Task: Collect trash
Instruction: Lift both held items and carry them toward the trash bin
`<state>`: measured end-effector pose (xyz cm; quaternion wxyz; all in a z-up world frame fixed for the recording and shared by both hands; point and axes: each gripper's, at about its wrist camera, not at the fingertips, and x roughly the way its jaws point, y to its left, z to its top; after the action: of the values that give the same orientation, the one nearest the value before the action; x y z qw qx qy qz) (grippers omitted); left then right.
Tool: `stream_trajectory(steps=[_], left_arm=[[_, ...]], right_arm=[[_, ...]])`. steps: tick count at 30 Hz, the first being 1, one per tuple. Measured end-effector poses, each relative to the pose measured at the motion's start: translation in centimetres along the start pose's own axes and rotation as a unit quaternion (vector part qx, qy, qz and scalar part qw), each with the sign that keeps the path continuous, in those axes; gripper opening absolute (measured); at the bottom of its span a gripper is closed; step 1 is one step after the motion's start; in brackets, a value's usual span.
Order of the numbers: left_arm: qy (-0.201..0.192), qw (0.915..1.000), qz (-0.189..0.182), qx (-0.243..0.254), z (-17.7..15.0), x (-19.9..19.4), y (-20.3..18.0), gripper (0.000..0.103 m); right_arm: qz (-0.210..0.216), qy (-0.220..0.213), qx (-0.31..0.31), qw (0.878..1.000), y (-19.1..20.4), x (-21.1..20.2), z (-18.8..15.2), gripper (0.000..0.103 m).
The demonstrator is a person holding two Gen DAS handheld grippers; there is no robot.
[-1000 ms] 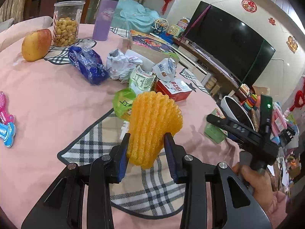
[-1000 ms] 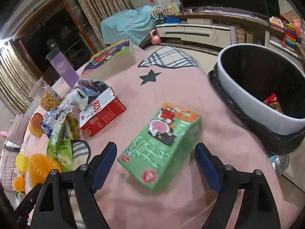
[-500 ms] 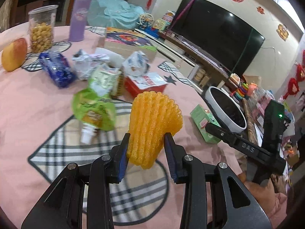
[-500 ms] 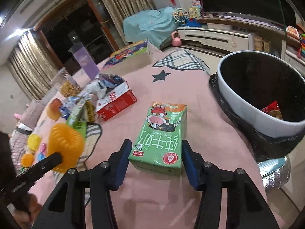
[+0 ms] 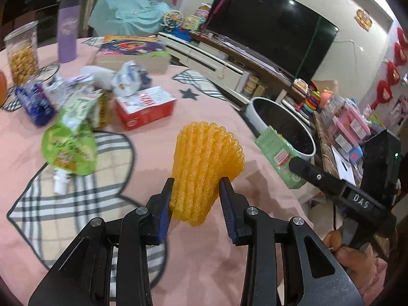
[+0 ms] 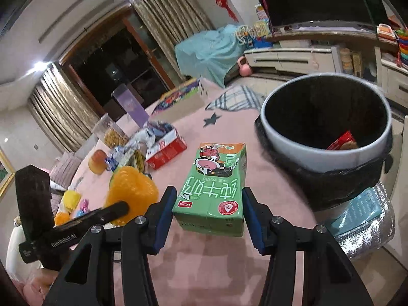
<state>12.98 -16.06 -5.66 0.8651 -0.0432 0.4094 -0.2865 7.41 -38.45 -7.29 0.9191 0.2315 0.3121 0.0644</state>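
Observation:
My left gripper (image 5: 195, 201) is shut on an orange foam fruit net (image 5: 204, 168) and holds it above the pink tablecloth; the net also shows in the right wrist view (image 6: 131, 193). My right gripper (image 6: 207, 216) is shut on a green milk carton (image 6: 216, 186), lifted off the table, which also shows in the left wrist view (image 5: 279, 158). A white trash bin (image 6: 306, 150) with a black liner stands just right of the carton, with a red wrapper (image 6: 343, 141) inside. The bin also shows in the left wrist view (image 5: 256, 117).
More litter lies on the table: a green pouch (image 5: 68, 148), a red box (image 5: 145, 109), a blue wrapper (image 5: 34, 102), crumpled wrappers (image 5: 127, 79). A snack jar (image 5: 21, 53), purple bottle (image 5: 66, 35) and flat box (image 5: 132, 53) stand behind. A silver bag (image 6: 367, 219) lies below the bin.
The right gripper closed on the green carton and lifted it toward the bin. The left gripper carried the orange net to the right, toward the bin.

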Motion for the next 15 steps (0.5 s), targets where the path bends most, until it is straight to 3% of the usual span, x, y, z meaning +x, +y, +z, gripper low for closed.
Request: stream_trajectory(steps=[15], left_arm=[[0.016, 0.9966, -0.036, 0.073, 3.6, 4.0, -8.3, 0.034]], right_arm=[[-0.028, -0.054, 0.03, 0.998, -6.1, -4.6, 3.0, 0.052]])
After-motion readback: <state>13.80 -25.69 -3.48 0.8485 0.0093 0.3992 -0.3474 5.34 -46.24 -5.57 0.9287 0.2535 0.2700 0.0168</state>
